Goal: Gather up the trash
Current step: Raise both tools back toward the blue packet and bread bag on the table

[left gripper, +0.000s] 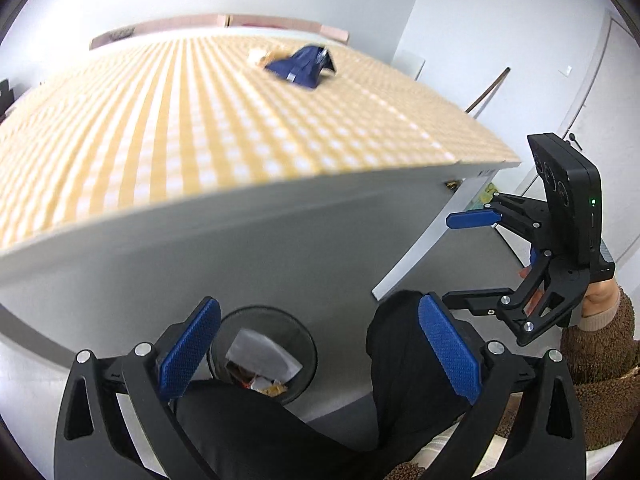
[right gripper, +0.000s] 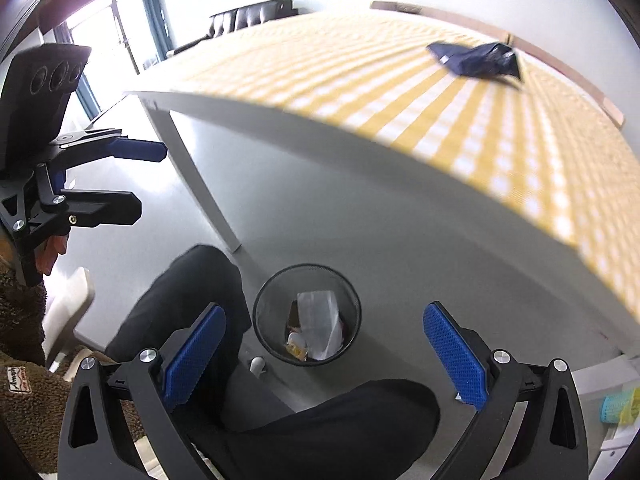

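A crumpled dark-blue foil wrapper (left gripper: 301, 67) lies far back on the yellow-and-white checked surface (left gripper: 160, 128), well apart from both tongs. Below, a black wire-mesh wastebasket (right gripper: 307, 314) on the grey floor holds white paper and scraps. The left tongs (left gripper: 320, 356) and right tongs (right gripper: 324, 356) hang spread and empty over it, above the person's black-trousered legs (right gripper: 188, 300).

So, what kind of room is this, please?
Probably an office or meeting room, though a home is possible. A large table with a yellow checked cloth, a black leather sofa by bright windows, and a mesh wastebasket on a plain grey floor suggest it.
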